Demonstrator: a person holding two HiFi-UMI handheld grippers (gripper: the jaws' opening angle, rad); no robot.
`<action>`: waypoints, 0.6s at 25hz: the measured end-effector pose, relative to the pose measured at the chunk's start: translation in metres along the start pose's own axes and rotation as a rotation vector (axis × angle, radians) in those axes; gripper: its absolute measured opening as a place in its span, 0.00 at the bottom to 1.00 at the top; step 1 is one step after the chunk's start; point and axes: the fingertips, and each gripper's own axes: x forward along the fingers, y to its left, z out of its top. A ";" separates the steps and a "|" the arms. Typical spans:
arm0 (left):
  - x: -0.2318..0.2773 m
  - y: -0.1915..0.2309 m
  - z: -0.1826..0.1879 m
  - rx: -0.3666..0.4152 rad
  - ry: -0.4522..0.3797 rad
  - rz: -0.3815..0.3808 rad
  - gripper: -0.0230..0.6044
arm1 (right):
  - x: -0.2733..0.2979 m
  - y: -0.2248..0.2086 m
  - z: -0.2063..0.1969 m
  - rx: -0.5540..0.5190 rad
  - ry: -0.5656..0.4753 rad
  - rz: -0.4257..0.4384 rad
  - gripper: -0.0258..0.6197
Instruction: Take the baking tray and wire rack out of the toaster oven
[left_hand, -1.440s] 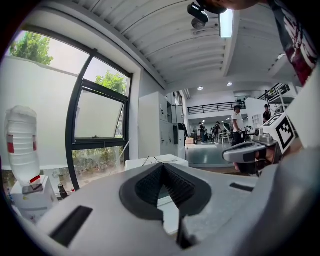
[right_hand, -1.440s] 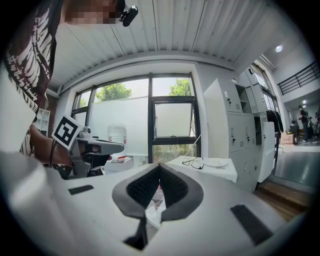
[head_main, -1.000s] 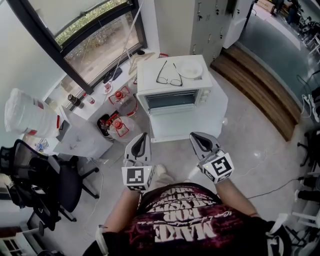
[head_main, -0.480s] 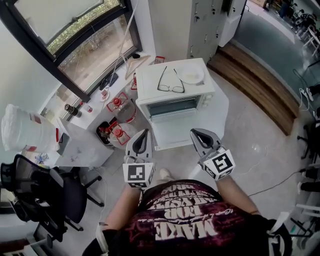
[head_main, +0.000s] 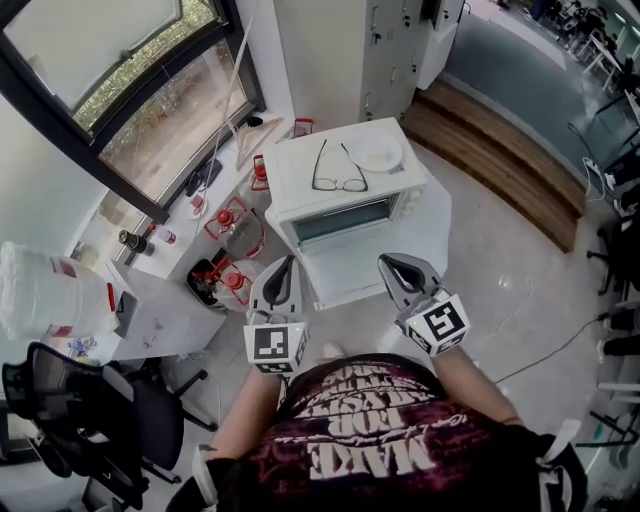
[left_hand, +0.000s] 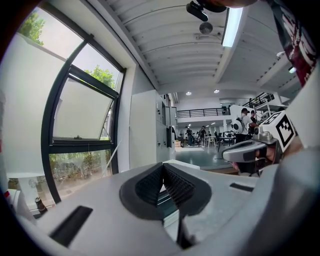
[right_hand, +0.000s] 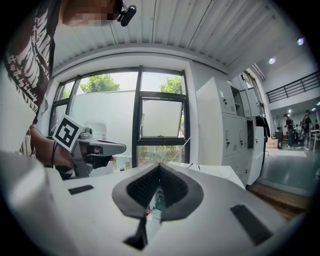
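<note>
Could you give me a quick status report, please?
Left gripper, right gripper shut, empty. Toaster oven ahead, untouched; tray, rack unseen. Glasses and plate on top.

Bright daylight from window (head_main: 160, 120); ceiling strip light (left_hand: 231, 27) glaring; fisheye edges dark, bent.

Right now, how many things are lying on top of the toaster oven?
2 on the toaster oven: a pair of glasses near the middle of its top, and a white dish just right of them. Nothing else shows there.
</note>
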 end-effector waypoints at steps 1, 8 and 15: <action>0.000 0.003 -0.001 -0.001 -0.001 -0.005 0.05 | 0.002 0.003 0.000 -0.001 0.001 -0.002 0.04; -0.005 0.017 -0.007 -0.016 0.000 -0.033 0.05 | 0.012 0.027 -0.003 -0.008 0.034 -0.002 0.04; -0.011 0.016 -0.011 -0.046 -0.015 -0.054 0.05 | 0.012 0.031 -0.006 0.012 0.064 -0.010 0.04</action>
